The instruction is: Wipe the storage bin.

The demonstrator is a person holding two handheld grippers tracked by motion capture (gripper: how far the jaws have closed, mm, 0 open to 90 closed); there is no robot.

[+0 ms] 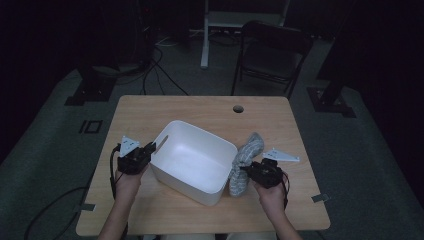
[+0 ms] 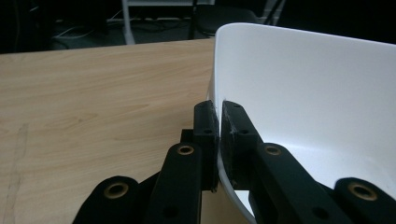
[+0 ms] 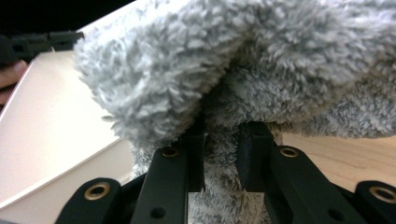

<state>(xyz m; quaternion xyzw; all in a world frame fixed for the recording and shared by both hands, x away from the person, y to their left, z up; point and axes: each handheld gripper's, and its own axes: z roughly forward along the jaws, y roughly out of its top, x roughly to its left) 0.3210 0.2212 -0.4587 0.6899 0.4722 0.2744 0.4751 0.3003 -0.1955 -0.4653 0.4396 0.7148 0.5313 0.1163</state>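
Note:
A white plastic bin (image 1: 192, 160) sits empty in the middle of the wooden table (image 1: 200, 107). My left gripper (image 1: 150, 149) is shut on the bin's left wall; the left gripper view shows its jaws clamped on the thin white rim (image 2: 219, 116), one inside and one outside. A fluffy grey sock (image 1: 245, 160) lies just right of the bin. My right gripper (image 1: 246, 171) is shut on the sock's middle, and grey fleece (image 3: 243, 70) bulges over its jaws in the right gripper view, beside the bin's wall (image 3: 51, 130).
A round cable hole (image 1: 238, 108) sits near the table's far edge. A dark folding chair (image 1: 272, 50) and a white stand leg (image 1: 204, 35) are on the floor beyond. Cables trail off the table's left side.

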